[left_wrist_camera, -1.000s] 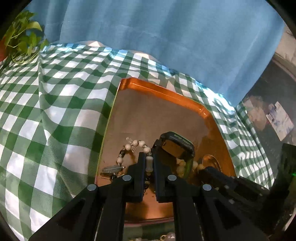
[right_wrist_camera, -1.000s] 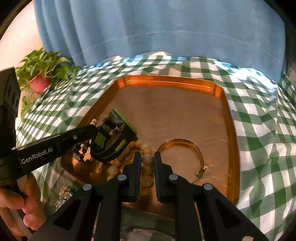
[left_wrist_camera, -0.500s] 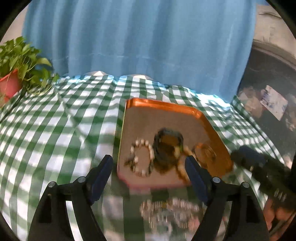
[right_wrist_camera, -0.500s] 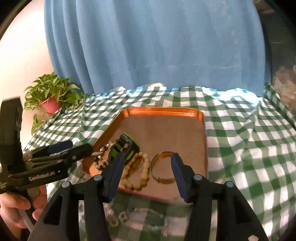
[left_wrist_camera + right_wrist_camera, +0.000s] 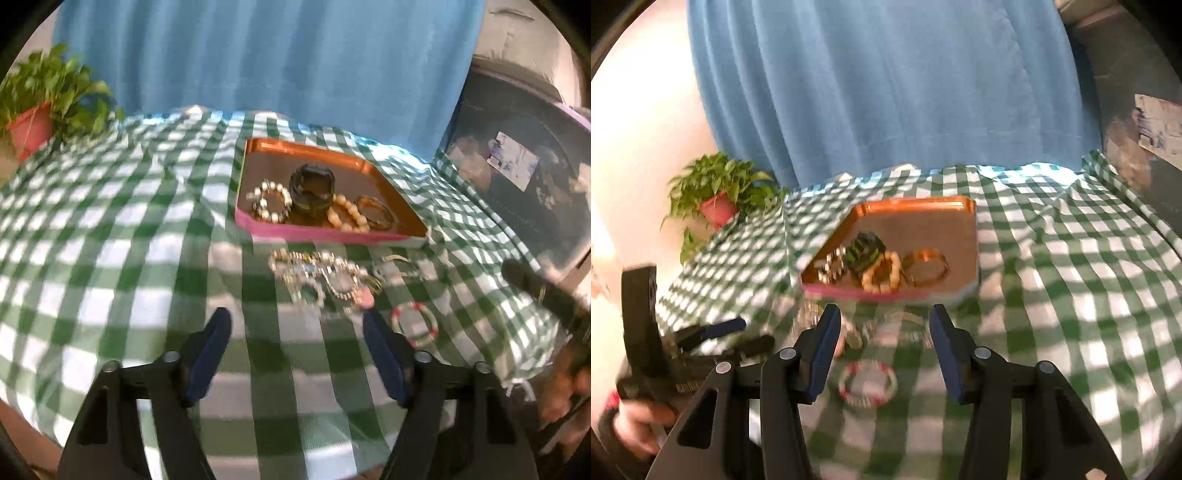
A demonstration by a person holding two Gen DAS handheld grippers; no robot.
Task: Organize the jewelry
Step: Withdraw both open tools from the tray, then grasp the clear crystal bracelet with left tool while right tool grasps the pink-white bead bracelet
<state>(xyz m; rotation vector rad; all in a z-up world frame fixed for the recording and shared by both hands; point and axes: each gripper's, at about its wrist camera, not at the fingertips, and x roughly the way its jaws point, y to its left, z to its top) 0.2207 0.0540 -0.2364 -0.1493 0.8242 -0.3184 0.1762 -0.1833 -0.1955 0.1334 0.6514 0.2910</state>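
Left wrist view: both the left gripper (image 5: 295, 334) and right gripper (image 5: 884, 326) gape empty above the tablecloth (image 5: 110, 258), short of the tray (image 5: 325, 234).

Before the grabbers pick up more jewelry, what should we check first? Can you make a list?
1. Left gripper open and empty: ok.
2. Right gripper open and empty: ok.
3. Red-and-white bracelet lies free on the cloth, nearest the right gripper: ok.
4. Tray has bare room behind the watch: ok.
5. Silver pile untangled: cannot tell, too blurred.
6. Grippers clear of each other: ok, the left one shows well off to the side in the right wrist view.
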